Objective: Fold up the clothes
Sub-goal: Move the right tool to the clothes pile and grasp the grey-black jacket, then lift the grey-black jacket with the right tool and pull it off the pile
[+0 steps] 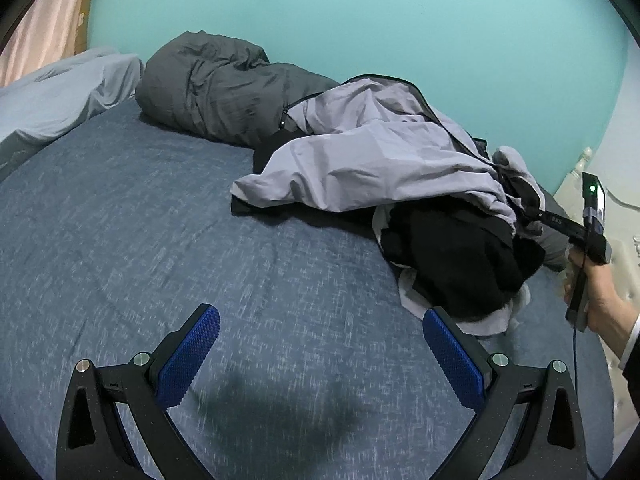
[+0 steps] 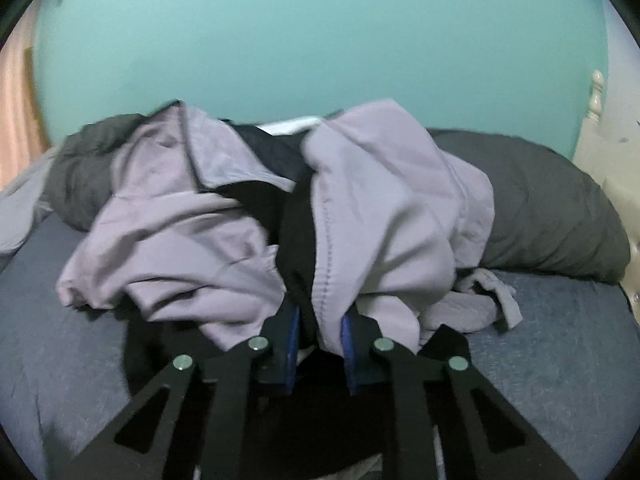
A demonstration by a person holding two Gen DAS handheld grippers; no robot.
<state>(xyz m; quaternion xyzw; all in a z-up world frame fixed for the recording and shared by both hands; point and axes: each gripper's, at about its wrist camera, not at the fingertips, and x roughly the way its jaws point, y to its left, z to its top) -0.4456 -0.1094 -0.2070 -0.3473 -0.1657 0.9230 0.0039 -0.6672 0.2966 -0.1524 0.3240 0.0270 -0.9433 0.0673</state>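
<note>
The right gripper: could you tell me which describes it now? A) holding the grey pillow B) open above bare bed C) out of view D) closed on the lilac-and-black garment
D: the right gripper has its fingers pinched on the lilac-and-black garment, which drapes over them.

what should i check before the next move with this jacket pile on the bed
1. Right hand-held gripper closed on cloth: ok, its jaws pinch the lilac jacket hem together with some black fabric.
2. Only one garment pinched: not ok, both lilac and black cloth sit between the pads.
3. Left hand-held gripper free: ok, open and holding nothing, above the blue bedsheet.
4. Flat space for folding: ok, bare sheet lies in front of the left gripper.
5. Jacket clear of the grey duvet: not ok, it drapes against it.
6. Zipper state: cannot tell.
</note>
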